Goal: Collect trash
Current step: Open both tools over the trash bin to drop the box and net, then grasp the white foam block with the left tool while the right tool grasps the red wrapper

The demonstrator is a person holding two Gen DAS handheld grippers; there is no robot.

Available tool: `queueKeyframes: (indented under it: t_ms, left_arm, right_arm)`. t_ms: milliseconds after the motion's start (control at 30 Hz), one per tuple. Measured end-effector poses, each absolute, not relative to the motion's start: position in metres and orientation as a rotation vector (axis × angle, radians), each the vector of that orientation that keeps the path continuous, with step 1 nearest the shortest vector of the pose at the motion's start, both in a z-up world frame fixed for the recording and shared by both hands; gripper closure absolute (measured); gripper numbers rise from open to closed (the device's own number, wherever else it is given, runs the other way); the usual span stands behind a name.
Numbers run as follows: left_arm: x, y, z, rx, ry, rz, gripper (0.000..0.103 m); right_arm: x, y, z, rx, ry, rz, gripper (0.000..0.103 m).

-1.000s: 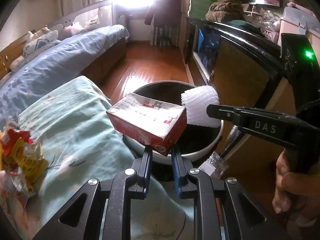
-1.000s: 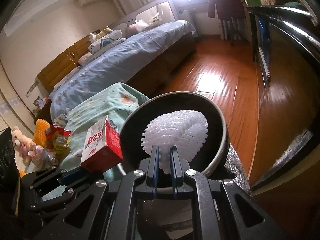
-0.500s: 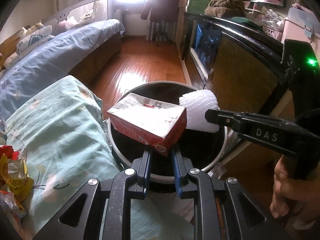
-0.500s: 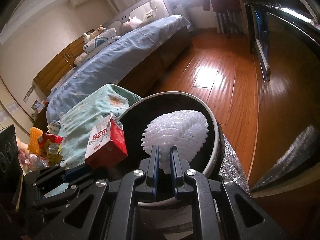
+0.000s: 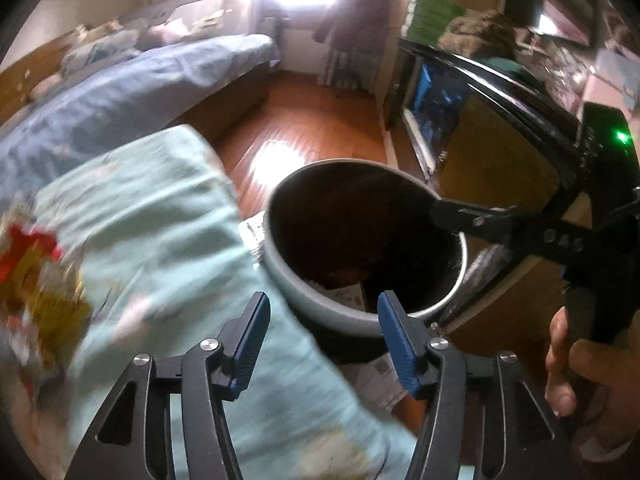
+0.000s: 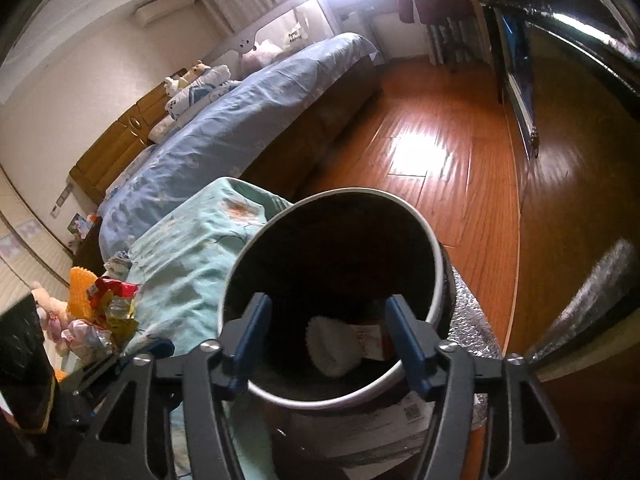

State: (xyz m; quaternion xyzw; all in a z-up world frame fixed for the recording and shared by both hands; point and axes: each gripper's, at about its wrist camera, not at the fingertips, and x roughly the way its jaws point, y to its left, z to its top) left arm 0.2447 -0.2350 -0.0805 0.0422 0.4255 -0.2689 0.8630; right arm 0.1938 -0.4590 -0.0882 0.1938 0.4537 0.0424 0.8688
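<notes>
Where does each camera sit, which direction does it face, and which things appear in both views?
Left wrist: on the left hand-held gripper, looking down at the trash bin; the right hand-held gripper and the person's hand show.
Right wrist: on the right hand-held gripper, looking down into the bin at the white foam net and red carton.
Shared: bin, green bedspread, snack wrappers, bed.

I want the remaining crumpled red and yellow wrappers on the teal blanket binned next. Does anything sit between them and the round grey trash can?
Nothing visible does. Only bare teal blanket lies between the red and yellow wrappers and the open-topped grey trash can.
</notes>
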Motion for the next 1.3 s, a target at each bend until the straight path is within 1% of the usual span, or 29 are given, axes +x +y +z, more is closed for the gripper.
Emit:
queueKeyframes:
  t_ms: [33, 67, 133, 167, 200, 600, 1033, 1133, 1233, 1300]
  left_arm:
    - [0.241, -0.225, -0.081, 0.067, 0.896, -0.545, 0.041]
    - [0.236, -0.216, -0.080, 0.046, 0.896, -0.532, 0.040]
    - [0.225, -0.203, -0.078, 0.019, 0.892, -0.510, 0.038]
    - [0.219, -0.195, -0.077, 0.010, 0.888, -0.492, 0.035]
    - [0.212, -0.186, -0.075, 0.002, 0.880, -0.471, 0.035]
    - [0.149, -0.088, -0.062, -0.111, 0.853, -0.271, 0.034]
    - [0.102, -0.015, -0.046, -0.184, 0.833, -0.102, 0.033]
    - [0.093, 0.000, -0.045, -0.197, 0.827, -0.048, 0.030]
    - [0.091, 0.015, -0.045, -0.217, 0.834, -0.009, 0.029]
    - [0.094, 0.024, -0.044, -0.228, 0.835, 0.009, 0.026]
  right_arm:
    - [0.191, -0.455, -0.086, 0.405, 0.941, 0.094, 0.029]
    - [0.190, -0.451, -0.084, 0.405, 0.935, 0.096, 0.026]
    - [0.184, -0.442, -0.079, 0.409, 0.917, 0.110, 0.017]
    - [0.181, -0.436, -0.077, 0.413, 0.911, 0.121, 0.015]
    - [0.178, -0.430, -0.076, 0.419, 0.906, 0.135, 0.013]
    - [0.160, -0.339, -0.069, 0.389, 0.929, 0.300, 0.012]
    - [0.150, -0.253, -0.078, 0.304, 0.979, 0.442, 0.012]
    - [0.148, -0.235, -0.080, 0.284, 0.990, 0.470, 0.012]
    - [0.150, -0.217, -0.085, 0.265, 1.001, 0.496, 0.012]
    - [0.151, -0.208, -0.088, 0.257, 1.008, 0.513, 0.012]
